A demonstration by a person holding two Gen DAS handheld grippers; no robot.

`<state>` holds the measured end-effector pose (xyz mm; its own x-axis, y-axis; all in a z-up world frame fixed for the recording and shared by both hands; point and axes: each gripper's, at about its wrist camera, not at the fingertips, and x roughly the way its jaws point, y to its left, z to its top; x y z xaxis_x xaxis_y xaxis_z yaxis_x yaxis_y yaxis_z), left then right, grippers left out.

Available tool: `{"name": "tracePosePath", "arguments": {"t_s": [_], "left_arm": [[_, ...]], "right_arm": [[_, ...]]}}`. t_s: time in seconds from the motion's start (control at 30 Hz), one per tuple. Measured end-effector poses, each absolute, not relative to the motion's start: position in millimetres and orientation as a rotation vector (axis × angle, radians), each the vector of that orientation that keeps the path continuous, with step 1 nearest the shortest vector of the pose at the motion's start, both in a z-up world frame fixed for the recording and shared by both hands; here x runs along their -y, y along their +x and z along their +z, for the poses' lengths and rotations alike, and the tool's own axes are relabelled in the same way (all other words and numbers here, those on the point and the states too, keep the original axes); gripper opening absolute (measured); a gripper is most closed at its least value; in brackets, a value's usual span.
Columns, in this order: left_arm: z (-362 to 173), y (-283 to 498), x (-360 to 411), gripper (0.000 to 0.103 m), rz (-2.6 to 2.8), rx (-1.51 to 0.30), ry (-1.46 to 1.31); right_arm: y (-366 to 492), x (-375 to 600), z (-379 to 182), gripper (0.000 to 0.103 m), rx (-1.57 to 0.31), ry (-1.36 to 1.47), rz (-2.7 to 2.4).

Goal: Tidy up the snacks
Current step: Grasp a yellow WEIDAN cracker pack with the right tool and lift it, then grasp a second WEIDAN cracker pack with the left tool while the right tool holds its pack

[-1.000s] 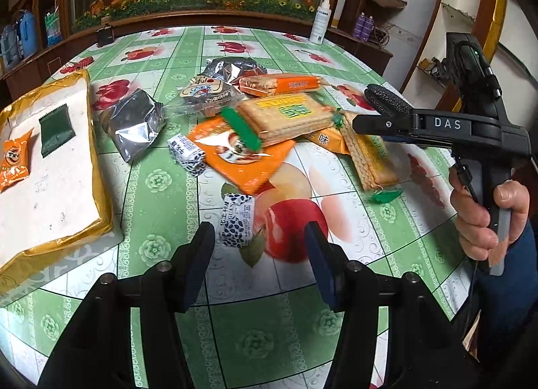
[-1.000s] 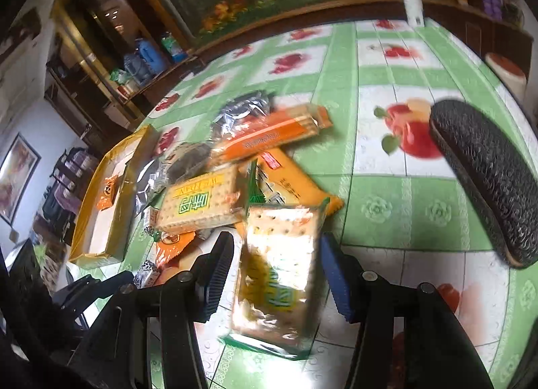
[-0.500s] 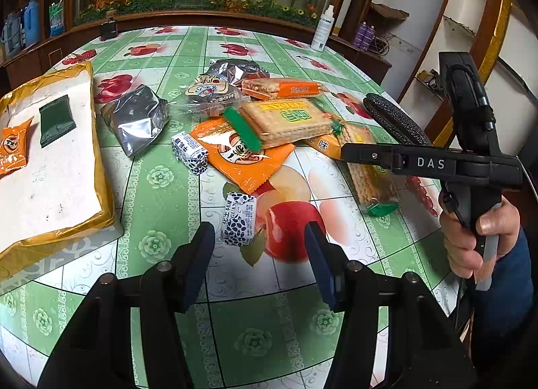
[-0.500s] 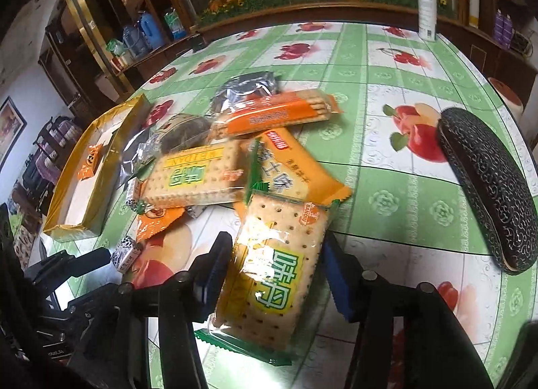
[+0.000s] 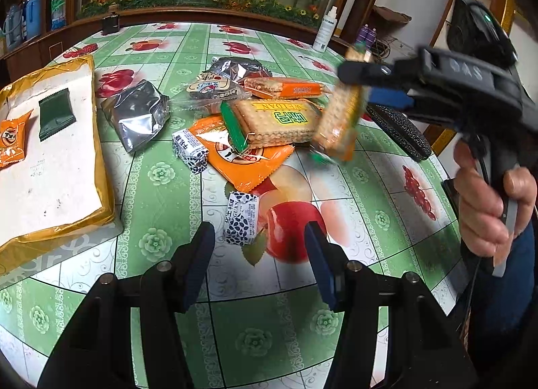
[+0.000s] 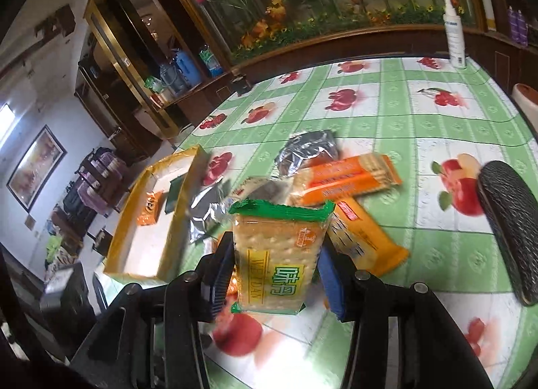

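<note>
**Cracker pack up in the right tongs, risk is the carry**

I have the right gripper pinching the cracker pack across its width. Its jaws have just been closing and both pads now press the wrapper. The pack is off the table, standing nearly upright, green seal on top. From the left wrist view it hangs blurred above the pile.

Risks as I judge them:
- Slick wrapper, and the pads hold only the lower part of the pack. A quick swing could let it pivot or slide out.
- Squeezing harder would likely crack the biscuits.
- The low tail of the pack could snag the second cracker pack or the orange pouch under it and drag them along.

The left gripper is spread with nothing between its pads, hovering just short of a small black-and-white candy.

Around: the yellow tray at the left already has an orange sachet and a dark green packet in it. The silver bag lies between pile and tray, right on the straight path, so I need height to clear it. The black glasses case sits apart at the right, not a snack I think, though it is partly hidden.
</note>
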<state>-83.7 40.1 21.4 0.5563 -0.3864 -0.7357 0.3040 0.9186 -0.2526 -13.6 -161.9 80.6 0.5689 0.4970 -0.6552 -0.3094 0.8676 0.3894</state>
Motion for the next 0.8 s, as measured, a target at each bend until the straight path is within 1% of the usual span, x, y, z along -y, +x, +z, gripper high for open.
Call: {"name": "tracePosePath", "arguments": {"t_s": [0.2,0.37,0.57,0.8], "left_arm": [[20.2,-81.8,-40.9,0.054,-0.402,-0.9,-0.106],[20.0,-81.4,-42.2,0.054,-0.391,-0.9,-0.112],[20.3,-81.9,-47.7,0.054,-0.39,-0.892,-0.139],[22.6,-77.4,-46.1,0.054,-0.383,-0.908,-0.12]], "right_arm": [[0.0,151.3,74.6,0.049,-0.83,0.247,0.501],[4.6,162.7,62.4,0.049,-0.853,0.285,0.504],[-0.8,188.5,75.9,0.049,-0.781,0.338,0.48],[1.7,227.0,82.1,0.049,-0.766,0.467,0.439]]}}
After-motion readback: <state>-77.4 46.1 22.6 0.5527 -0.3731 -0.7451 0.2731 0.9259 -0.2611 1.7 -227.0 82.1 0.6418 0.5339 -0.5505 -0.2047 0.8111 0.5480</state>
